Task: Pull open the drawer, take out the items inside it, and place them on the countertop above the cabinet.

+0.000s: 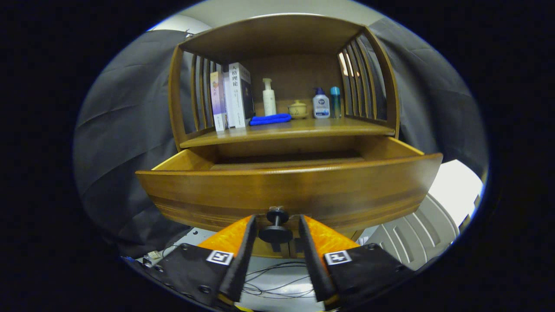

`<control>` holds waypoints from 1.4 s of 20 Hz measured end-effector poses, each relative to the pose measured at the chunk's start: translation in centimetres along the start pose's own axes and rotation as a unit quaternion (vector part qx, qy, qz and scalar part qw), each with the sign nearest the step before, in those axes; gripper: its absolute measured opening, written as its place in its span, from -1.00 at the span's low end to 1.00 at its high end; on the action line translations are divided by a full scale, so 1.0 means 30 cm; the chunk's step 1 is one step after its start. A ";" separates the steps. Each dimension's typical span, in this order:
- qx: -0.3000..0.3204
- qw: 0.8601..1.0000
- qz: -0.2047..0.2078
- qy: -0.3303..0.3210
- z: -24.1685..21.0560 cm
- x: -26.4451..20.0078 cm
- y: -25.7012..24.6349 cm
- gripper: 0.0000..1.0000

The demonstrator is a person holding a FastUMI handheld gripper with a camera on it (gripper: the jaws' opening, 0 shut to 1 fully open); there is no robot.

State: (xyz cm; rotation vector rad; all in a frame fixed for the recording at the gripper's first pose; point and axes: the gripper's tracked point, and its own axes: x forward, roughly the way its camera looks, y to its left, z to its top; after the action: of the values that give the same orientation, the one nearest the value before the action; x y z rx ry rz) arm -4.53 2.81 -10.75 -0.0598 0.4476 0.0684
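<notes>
The wooden drawer (pixel 286 190) stands pulled out toward me from the cabinet. Its curved front panel hides whatever lies inside; I see just the inner side walls and back edge. A dark round knob (pixel 276 234) sticks out from the lower middle of the drawer front. My gripper (pixel 277 219) is open, with one finger on each side of the knob and a small gap between each finger and the knob's disc. Above the drawer runs the countertop (pixel 299 129), a wooden shelf with slatted sides.
On the countertop stand upright books (pixel 230 97), a white pump bottle (pixel 269 97), a folded blue cloth (pixel 271 119), a small lidded pot (pixel 298 109), a blue-and-white pump bottle (pixel 321 104) and a slim blue bottle (pixel 335 102). Cables (pixel 277 281) lie on the floor below.
</notes>
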 end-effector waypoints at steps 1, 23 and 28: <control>-0.008 1.000 0.000 -0.009 0.023 -0.014 -0.004 0.42; -0.049 0.995 0.075 0.034 0.437 0.147 0.033 0.96; -0.052 0.990 0.081 0.107 0.364 0.246 0.044 0.97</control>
State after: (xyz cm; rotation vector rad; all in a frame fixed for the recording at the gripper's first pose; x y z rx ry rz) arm 6.69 5.32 -4.17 -0.1343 0.6627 0.2473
